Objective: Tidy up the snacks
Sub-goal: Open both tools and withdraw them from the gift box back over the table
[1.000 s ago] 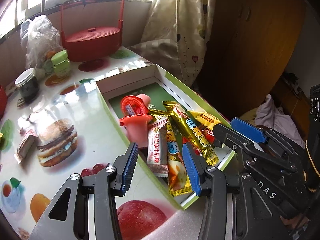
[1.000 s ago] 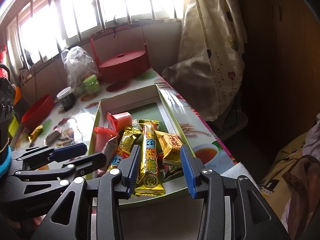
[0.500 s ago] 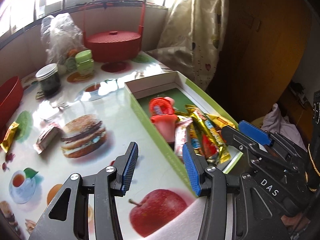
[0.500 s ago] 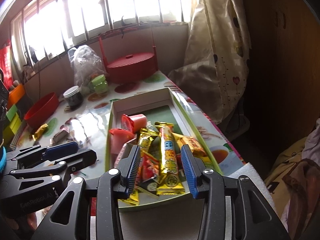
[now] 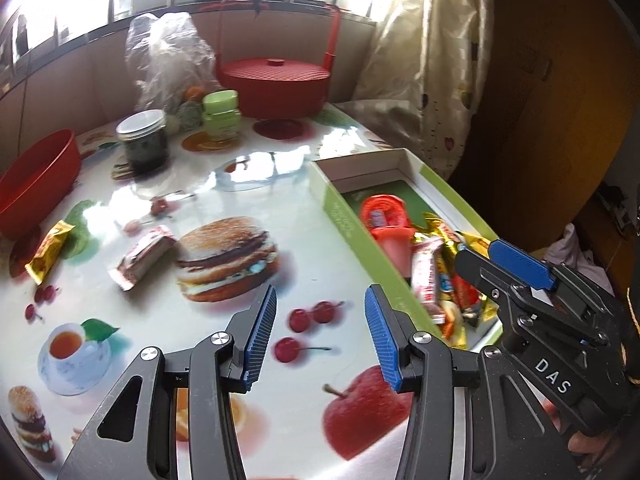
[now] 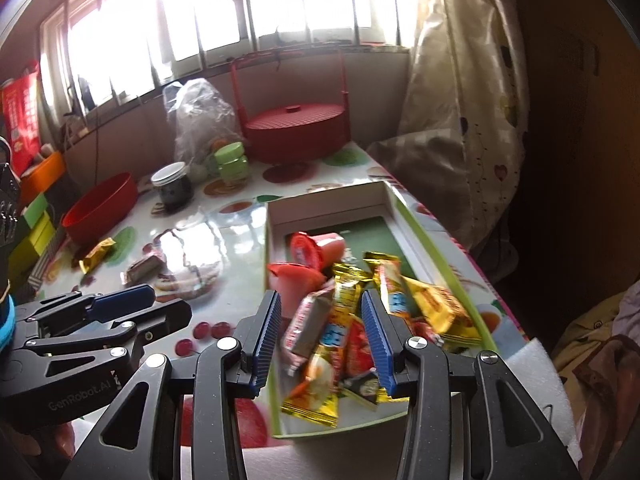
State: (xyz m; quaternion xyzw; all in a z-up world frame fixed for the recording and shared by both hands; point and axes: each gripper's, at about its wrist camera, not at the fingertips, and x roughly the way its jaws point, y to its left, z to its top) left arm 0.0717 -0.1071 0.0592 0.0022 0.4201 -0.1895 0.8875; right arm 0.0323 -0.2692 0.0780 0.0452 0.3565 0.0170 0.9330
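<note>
Left gripper point(image 5: 320, 336), fingers spread & empty: reach past fingertips to pink-brown wafer pack point(image 5: 141, 256) (gold bar point(image 5: 50, 250) beyond), straddle lengthwise.

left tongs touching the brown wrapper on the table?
Apart. Left wrist view: left tongs hang open over bare table; brown wrapper lies well beyond.
</note>
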